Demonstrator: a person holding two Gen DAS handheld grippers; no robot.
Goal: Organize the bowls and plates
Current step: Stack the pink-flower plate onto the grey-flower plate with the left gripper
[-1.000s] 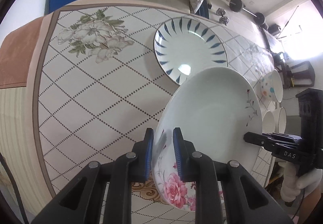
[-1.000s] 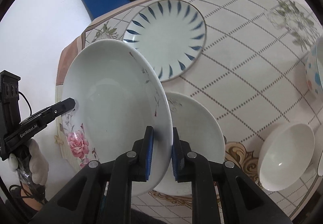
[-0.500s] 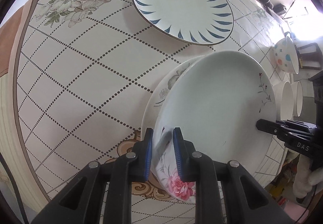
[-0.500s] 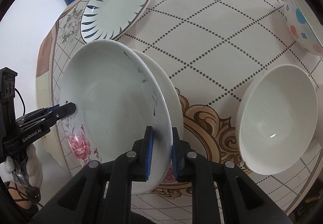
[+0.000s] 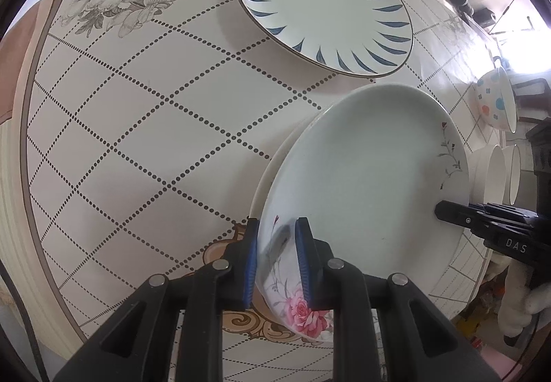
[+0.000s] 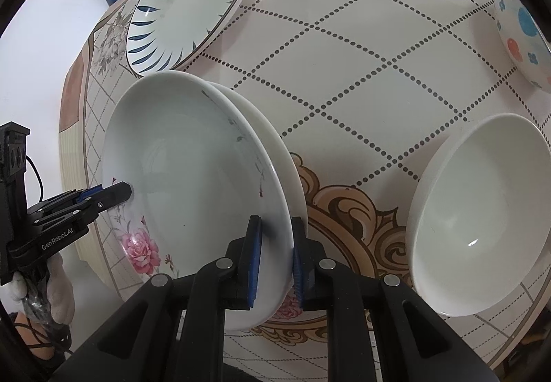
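— What's under you?

— A worktop (image 5: 144, 127) in diamond-dotted cloth. My left gripper (image 5: 275, 254) is pinched tight on one rim of the rose plate (image 5: 365, 182), my right gripper (image 6: 275, 254) on the opposite rim, so it hangs level-ish between them.

— Why both?

— I think to lower it squarely onto the white plate (image 6: 275, 141) just beneath.

— Touching?

— Can't tell; the rose plate hides most of it. Beyond lie the blue-leaf plate (image 5: 323, 7) and a white bowl (image 6: 482, 210).
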